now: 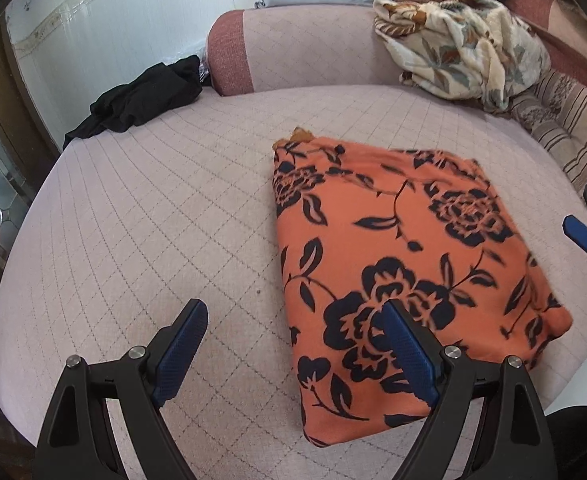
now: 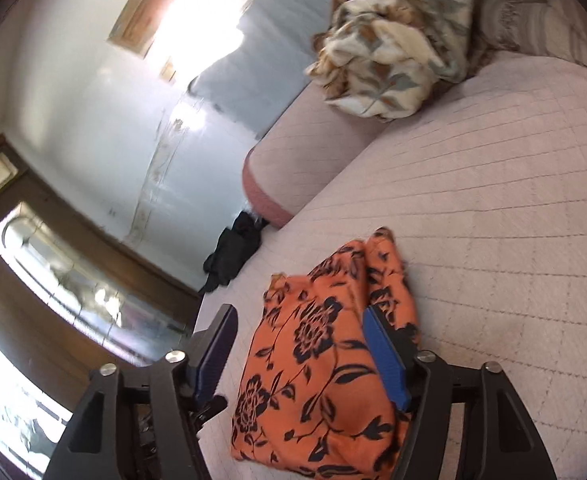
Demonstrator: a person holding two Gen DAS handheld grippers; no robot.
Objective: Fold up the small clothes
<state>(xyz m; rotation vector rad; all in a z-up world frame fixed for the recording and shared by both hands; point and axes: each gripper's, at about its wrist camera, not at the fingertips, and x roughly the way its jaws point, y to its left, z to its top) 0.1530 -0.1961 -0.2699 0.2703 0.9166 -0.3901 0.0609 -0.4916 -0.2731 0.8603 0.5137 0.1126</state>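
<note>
Orange floral cloth (image 1: 405,264) folded on sofa (image 1: 133,220) (no readable labels); left tongs (image 1: 293,344) released, right tongs (image 2: 299,344) straddling it, released

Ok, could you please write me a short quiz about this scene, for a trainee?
1. True or false: the orange floral cloth lies folded on the quilted cushion.
2. Where is the black garment? A: on the orange floral cloth. B: at the cushion's far left edge. C: in a gripper.
3. Fill in: the left gripper is ___ (open or shut).

Key: 1 true; 2 B; 3 open.
</note>
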